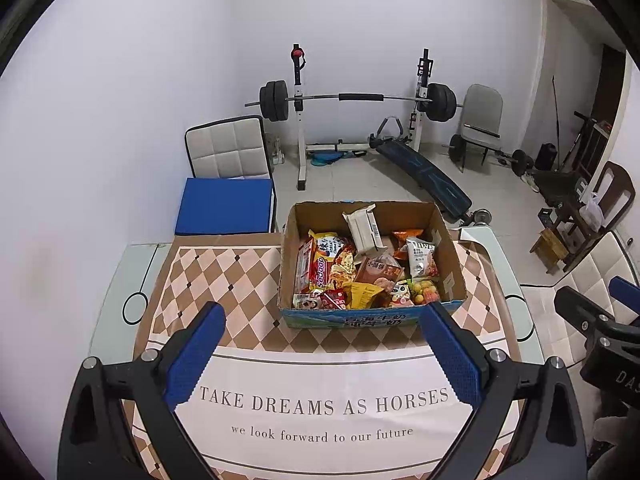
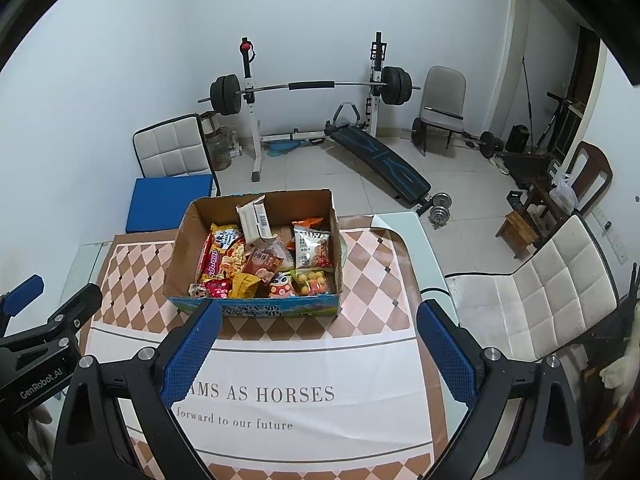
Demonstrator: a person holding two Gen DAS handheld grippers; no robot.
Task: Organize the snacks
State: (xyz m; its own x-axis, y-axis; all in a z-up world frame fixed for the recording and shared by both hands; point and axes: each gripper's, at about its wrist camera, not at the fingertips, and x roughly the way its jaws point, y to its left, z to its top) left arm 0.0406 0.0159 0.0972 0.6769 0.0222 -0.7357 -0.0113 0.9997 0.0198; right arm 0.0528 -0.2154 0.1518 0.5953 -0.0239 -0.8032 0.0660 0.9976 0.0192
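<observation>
An open cardboard box (image 1: 450, 256) stands on the table's far half, holding several snack packets: a white wrapped pack (image 1: 362, 226) leaning at the back, a red Sedaap packet (image 1: 322, 270) and a yellow bag (image 1: 362, 295). The box also shows in the right wrist view (image 2: 180, 248). My left gripper (image 1: 324, 320) is open and empty, above the tablecloth just in front of the box. My right gripper (image 2: 320, 318) is open and empty, at the box's front edge, to the right of the left one.
A tablecloth with brown diamonds and printed words (image 1: 324, 400) covers the glass table. A chair with a blue cushion (image 1: 226, 204) stands behind the table at left, a white padded chair (image 2: 552, 296) at right. A barbell rack (image 1: 356, 98) and bench stand on the floor beyond.
</observation>
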